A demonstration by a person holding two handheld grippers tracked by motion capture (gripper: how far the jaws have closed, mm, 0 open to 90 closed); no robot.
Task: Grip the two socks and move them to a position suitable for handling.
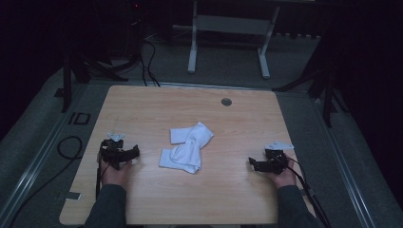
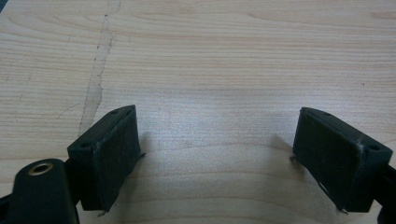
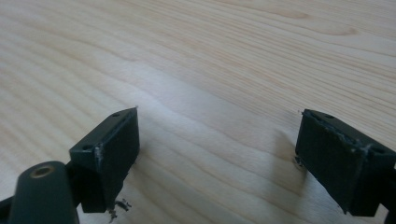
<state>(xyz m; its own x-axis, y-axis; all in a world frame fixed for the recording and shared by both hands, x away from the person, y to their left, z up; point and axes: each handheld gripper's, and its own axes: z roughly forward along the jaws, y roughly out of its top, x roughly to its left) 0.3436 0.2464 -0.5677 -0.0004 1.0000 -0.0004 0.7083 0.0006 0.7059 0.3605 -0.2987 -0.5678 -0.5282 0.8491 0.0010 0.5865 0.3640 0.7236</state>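
Observation:
A pair of white socks lies crumpled in the middle of the wooden table. My left gripper rests on the table to the left of the socks, well apart from them, jaws open. My right gripper rests to the right of the socks, also apart and open. In the left gripper view the two black pads stand wide over bare wood, with my left gripper holding nothing. In the right gripper view my right gripper likewise has nothing between its fingers.
A small round grommet sits near the table's far edge. Beyond it stands a white metal frame on the floor. Cables trail on the floor at the left, and another runs off the right gripper.

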